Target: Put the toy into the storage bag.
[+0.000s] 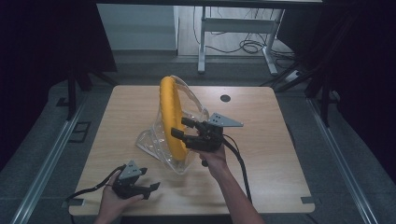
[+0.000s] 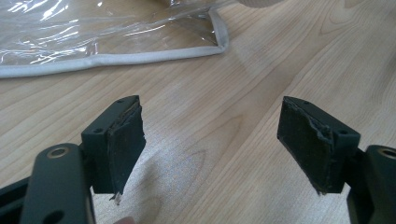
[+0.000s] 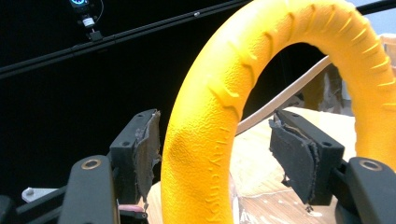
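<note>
A yellow ring point(image 1: 169, 112) stands upright on edge at the middle of the wooden table point(image 1: 266, 154), partly inside a clear plastic bag point(image 1: 152, 140) with grey piping. My right gripper point(image 1: 178, 127) reaches in from the right and straddles the ring's lower right side. In the right gripper view the ring point(image 3: 210, 140) sits between the jaws of the right gripper point(image 3: 215, 154); the right pad stands clear of it, so the gripper is open. My left gripper point(image 1: 150, 178) rests low near the front left edge, open and empty. In the left gripper view point(image 2: 210, 144) it faces the bag's corner point(image 2: 93, 42).
A small black round hole point(image 1: 225, 98) marks the tabletop at the back right. Cables trail from both grippers toward the front edge. Beyond the table stand a white desk frame point(image 1: 203, 42) and loose cables on the floor. Dark curtains line both sides.
</note>
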Available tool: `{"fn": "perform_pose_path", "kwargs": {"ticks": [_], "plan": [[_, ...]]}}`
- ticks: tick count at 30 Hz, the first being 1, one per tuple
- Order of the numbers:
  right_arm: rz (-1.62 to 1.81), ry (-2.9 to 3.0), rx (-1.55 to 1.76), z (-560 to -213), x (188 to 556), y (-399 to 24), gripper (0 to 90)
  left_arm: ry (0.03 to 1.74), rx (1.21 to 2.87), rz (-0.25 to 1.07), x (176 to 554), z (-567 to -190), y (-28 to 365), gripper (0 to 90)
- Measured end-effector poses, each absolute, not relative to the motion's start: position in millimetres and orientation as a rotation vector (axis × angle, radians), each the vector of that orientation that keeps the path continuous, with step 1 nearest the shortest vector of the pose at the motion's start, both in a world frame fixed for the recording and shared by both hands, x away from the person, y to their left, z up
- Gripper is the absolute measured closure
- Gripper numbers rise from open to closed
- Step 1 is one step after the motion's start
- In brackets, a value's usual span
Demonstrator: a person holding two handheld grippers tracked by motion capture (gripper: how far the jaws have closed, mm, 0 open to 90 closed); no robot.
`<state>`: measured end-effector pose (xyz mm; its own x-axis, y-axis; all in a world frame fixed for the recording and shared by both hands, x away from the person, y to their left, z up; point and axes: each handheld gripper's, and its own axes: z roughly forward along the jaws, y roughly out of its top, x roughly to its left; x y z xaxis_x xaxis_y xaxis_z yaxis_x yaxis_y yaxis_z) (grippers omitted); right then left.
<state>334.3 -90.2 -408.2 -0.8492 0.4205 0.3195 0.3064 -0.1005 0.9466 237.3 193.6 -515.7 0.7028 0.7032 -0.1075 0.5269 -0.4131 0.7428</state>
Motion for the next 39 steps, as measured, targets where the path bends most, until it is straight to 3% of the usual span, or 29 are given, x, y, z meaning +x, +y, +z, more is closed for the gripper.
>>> {"fn": "perform_pose_path", "kwargs": {"ticks": [14,39], "plan": [[2.034,2.055,0.815,-412.2,329.0,-121.3,35.5,0.937,2.113,0.279,237.4,-516.7,192.6,22.8],[1.779,2.076,0.936,-462.8,317.2,-195.4,39.1,0.945,2.119,0.282,238.4,-517.7,191.9,22.8]]}}
